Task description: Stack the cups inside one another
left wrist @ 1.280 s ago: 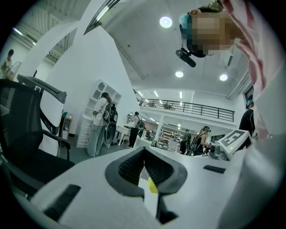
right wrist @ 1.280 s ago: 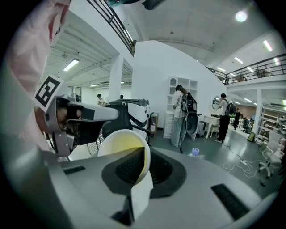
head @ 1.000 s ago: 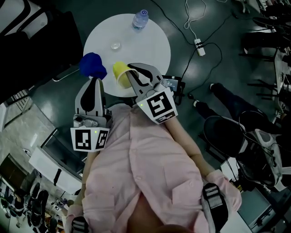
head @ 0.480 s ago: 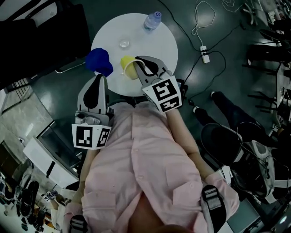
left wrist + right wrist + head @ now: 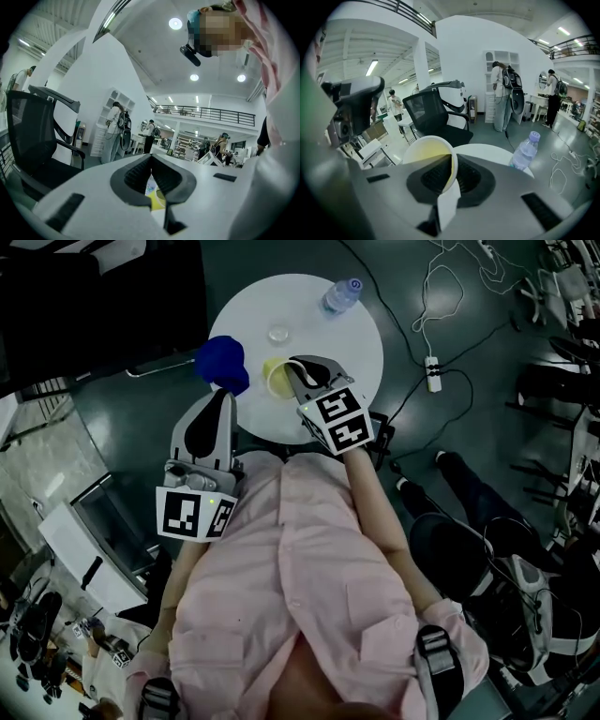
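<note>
Yellow cup (image 5: 276,379): pinched by its wall in the right hand-held gripper (image 5: 296,371). Right gripper view shows the rim running between the two pads, one jaw inside the mouth, the other outside, both pressed onto the wall. Cup is tilted, mouth facing back toward the person, pale yellow interior in sight. Pos.: over the near part of the round white counter (image 5: 349,351).

Blue cup (image 5: 223,364): at the counter's left edge, just beyond the tip of the left hand-held gripper (image 5: 225,396), beside the yellow cup w/ a small gap between them. Cannot tell whether it touches that gripper or rests on the counter.

Left hand-held gripper: jaws pressed together at the tips per left gripper view. A narrow slit behind the tips shows a bit of yellow and sth. pale, too small to identify.

Other items on counter: water bottle (image 5: 341,295) upright at the far right edge; small clear round item (image 5: 278,334) near ctr., apart from both cups.

Off counter: black office chair (image 5: 433,115) beyond the far side; power strip (image 5: 433,372) w/ cable on the floor to the right.
</note>
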A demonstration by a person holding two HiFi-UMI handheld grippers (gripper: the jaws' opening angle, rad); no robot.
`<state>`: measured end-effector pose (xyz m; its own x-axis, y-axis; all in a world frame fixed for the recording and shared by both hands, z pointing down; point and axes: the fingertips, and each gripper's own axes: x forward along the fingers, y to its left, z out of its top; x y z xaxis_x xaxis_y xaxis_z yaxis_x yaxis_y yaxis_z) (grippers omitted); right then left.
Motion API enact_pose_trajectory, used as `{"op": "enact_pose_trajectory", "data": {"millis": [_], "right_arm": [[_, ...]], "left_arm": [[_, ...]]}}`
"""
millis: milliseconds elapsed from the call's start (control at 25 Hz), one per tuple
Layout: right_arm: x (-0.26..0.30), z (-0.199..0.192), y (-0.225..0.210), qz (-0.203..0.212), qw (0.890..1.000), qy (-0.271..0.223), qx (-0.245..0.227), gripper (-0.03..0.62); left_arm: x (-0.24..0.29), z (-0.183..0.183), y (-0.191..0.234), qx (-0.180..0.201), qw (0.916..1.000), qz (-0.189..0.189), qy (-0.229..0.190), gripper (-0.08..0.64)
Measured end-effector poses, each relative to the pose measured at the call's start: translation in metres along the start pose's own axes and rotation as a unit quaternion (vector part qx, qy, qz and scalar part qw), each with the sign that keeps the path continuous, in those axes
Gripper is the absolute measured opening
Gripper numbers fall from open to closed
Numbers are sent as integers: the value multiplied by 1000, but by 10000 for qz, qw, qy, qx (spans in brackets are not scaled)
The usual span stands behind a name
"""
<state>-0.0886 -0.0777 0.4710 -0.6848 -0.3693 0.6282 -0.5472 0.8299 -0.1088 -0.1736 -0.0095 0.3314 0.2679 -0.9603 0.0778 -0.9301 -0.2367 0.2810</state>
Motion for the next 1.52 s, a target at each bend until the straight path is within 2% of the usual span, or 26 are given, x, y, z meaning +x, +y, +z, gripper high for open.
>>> {"op": "enact_pose_trajectory", "data": {"millis": [320, 600, 1040, 1520], "right_arm": [[27, -28, 3, 287, 9973, 560, -381, 38], [43, -51, 10, 492, 9938, 916, -391, 38], [63, -74, 17, 728, 9880, 1297, -409, 37], [84, -96, 25, 885, 9803, 1641, -648, 38]], "left_arm": [[5, -7, -1, -17, 10000, 76, 48, 18], [5, -8, -1, 1, 9999, 40, 96, 18], [3, -9, -1, 24, 9999, 83, 102, 18], [3, -7, -2, 91, 9998, 62, 163, 18]]}}
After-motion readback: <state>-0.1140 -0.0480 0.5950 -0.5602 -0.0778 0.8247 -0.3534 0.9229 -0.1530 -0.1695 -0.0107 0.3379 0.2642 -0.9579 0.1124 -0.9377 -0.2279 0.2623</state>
